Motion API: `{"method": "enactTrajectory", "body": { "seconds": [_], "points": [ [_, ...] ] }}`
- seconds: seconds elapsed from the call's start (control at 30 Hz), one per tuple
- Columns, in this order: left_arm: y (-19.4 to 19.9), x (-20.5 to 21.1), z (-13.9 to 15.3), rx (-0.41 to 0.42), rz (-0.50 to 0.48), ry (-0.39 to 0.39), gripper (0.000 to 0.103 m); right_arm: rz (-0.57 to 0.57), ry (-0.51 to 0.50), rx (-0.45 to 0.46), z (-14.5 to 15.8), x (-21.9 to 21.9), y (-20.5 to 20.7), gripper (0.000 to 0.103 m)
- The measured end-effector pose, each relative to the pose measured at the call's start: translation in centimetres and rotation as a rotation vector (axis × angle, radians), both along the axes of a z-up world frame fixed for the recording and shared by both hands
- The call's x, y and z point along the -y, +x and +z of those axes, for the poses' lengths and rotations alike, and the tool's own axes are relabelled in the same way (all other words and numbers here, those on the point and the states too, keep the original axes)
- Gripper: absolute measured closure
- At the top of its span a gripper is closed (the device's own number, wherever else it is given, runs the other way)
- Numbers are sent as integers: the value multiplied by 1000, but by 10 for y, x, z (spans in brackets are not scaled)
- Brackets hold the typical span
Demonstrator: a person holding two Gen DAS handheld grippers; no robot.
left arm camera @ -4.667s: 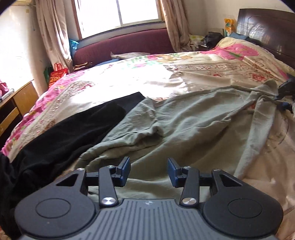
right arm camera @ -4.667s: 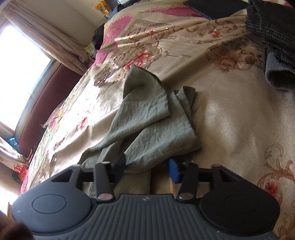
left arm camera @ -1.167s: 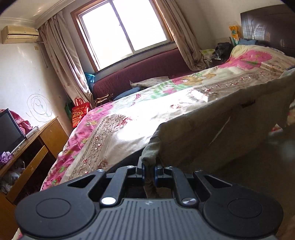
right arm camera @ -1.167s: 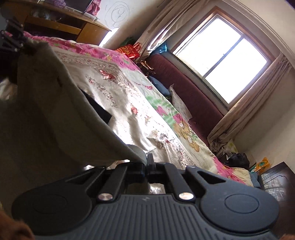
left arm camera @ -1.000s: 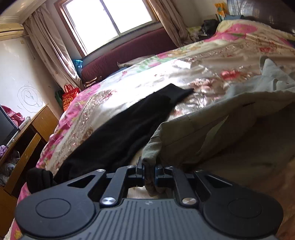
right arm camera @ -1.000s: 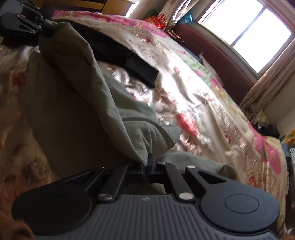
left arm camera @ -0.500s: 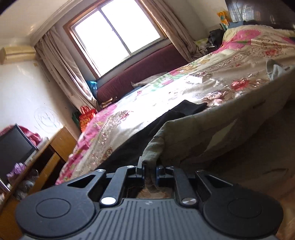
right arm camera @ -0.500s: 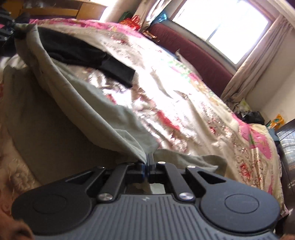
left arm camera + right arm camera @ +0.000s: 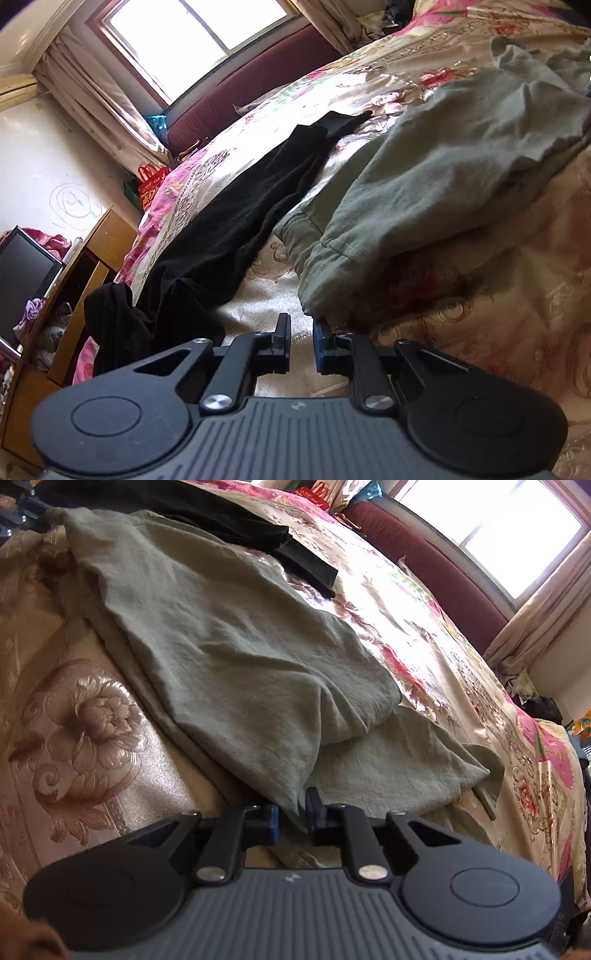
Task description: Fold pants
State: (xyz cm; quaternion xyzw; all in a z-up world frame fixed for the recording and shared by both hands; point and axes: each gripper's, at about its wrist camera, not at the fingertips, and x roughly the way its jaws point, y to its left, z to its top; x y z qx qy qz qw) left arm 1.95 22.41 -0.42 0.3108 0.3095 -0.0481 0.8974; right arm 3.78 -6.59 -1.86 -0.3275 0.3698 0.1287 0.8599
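I see the olive pants (image 9: 436,177) as matt woven cloth, slightly coarse and creased, with a stitched hem. The black garment (image 9: 240,229) beside them looks like softer, duller cloth that takes almost no light. The bed cover (image 9: 92,716) is a satiny fabric with a glossy sheen on its flower pattern. My left gripper (image 9: 301,341) and right gripper (image 9: 291,814) are matt black plastic with a ribbed grey top and shiny metal screw heads; the fingers (image 9: 282,338) look smooth. The desk (image 9: 92,258) is bare yellowish wood, and the curtain (image 9: 96,99) is thin pale cloth
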Motion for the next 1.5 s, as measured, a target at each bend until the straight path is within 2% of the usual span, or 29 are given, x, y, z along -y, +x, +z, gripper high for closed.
{"method": "enactTrajectory", "body": {
  "seconds": [0.13,0.23,0.27,0.33,0.4,0.53,0.6,0.67,0.73,0.8,0.87,0.97,1.07,1.13,1.27,1.3,1.33,1.4,1.5],
  "points": [
    [8,15,-3,71,-42,52,70,-11,49,18,9,1,2,79],
    [22,23,1,99,-72,90,68,29,52,32,9,-8,5,82],
    [26,22,7,98,-73,75,68,36,43,36,9,-12,7,84],
    [32,16,23,113,-76,38,72,21,70,17,13,-14,15,101],
    [39,10,35,145,-65,41,78,-5,109,20,23,-11,23,101],
    [49,1,54,228,-36,6,81,-65,156,107,54,-3,36,101],
    [44,-1,50,219,-39,-16,81,-74,175,137,66,-1,35,101],
    [34,0,39,161,-56,-55,80,-51,114,148,57,-2,29,100],
    [20,6,29,115,-86,-85,80,-43,28,86,32,-1,29,100],
    [4,18,16,75,-138,-79,78,-45,-24,29,12,1,28,99],
    [-6,28,3,49,-171,-39,76,-21,-37,-4,5,-1,20,96],
    [-12,31,-11,26,-185,15,74,31,-38,30,17,-3,4,91],
    [-13,22,-10,14,-162,-11,73,81,-6,66,42,-10,-6,82],
    [-15,15,-8,16,-155,-31,72,136,77,51,61,-22,-3,69],
    [-11,11,-10,29,-136,-71,72,254,250,1,88,-69,31,67],
    [-10,10,-9,34,-132,-83,72,294,274,-7,91,-84,45,61],
    [-8,9,-9,42,-126,-94,72,343,275,-25,89,-107,63,50],
    [-7,7,-6,51,-118,-112,72,409,280,-45,79,-141,93,49],
    [-6,2,-1,68,-108,-131,68,483,271,-125,56,-192,138,49]
  ]
}}
